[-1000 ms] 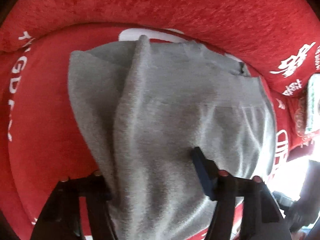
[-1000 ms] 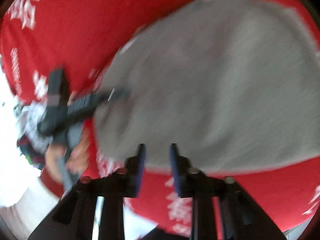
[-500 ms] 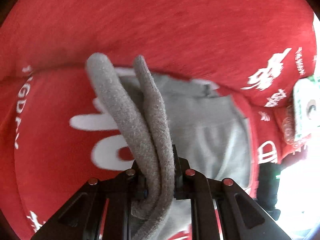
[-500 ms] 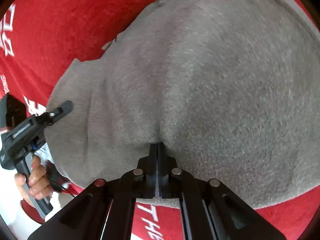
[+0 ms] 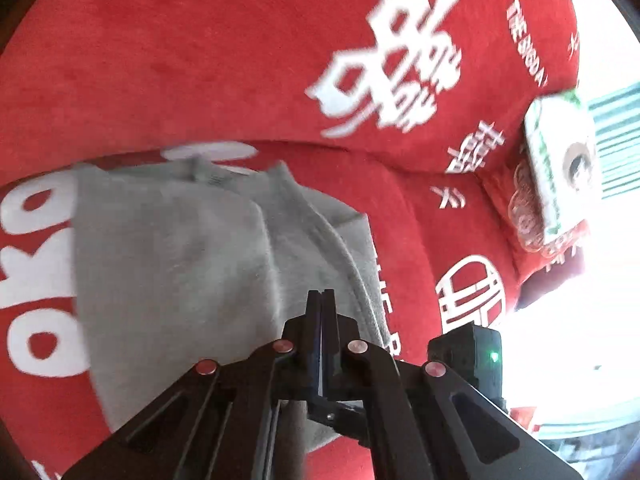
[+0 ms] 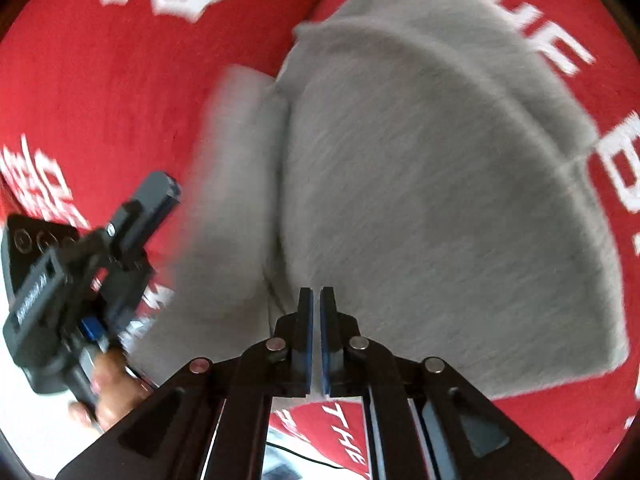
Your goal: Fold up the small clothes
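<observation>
Only your left wrist view shows the white-and-green box, at 2 o'clock on the red sofa. Your left hand-held gripper is closed with nothing between its fingers, over the right edge of the one grey garment, which lies folded on the seat. Only your right wrist view shows your left hand at 8 o'clock; your right hand-held gripper is barely parted, holding nothing, over the garment's near edge.
</observation>
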`<state>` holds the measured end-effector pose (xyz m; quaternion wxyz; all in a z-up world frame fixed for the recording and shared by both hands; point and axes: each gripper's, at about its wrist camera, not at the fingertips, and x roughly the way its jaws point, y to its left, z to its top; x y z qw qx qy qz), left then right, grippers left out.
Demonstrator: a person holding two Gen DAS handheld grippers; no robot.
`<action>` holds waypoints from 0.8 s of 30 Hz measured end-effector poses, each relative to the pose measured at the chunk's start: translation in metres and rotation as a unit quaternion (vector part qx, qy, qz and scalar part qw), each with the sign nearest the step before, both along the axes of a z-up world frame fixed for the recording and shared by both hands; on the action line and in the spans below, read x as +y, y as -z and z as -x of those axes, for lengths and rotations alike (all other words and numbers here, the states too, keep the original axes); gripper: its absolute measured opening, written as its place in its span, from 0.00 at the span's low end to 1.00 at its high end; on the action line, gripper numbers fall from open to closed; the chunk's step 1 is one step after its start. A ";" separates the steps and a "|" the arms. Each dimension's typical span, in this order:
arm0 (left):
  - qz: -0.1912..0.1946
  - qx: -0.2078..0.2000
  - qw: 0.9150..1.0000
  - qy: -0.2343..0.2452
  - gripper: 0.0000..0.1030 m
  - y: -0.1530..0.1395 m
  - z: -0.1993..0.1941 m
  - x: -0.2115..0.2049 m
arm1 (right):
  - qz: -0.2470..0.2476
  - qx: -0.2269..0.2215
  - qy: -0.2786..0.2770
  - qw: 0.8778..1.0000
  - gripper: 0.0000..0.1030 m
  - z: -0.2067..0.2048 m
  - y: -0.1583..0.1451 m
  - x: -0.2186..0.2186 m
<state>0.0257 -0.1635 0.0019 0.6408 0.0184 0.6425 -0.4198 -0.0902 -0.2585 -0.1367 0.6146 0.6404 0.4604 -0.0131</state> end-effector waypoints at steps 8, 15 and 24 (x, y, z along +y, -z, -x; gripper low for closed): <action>-0.079 -0.079 0.994 -0.006 0.01 -0.013 0.006 0.023 | -0.123 -0.035 0.071 0.989 0.27 0.006 0.032 -0.029; -0.135 -0.121 0.981 -0.068 0.99 -0.008 -0.013 0.088 | -0.186 -0.075 0.138 0.970 0.59 0.023 0.042 -0.023; -0.201 -0.114 0.968 -0.094 0.98 0.021 -0.018 0.125 | -0.080 -0.063 -0.036 0.994 0.59 -0.049 0.008 -0.010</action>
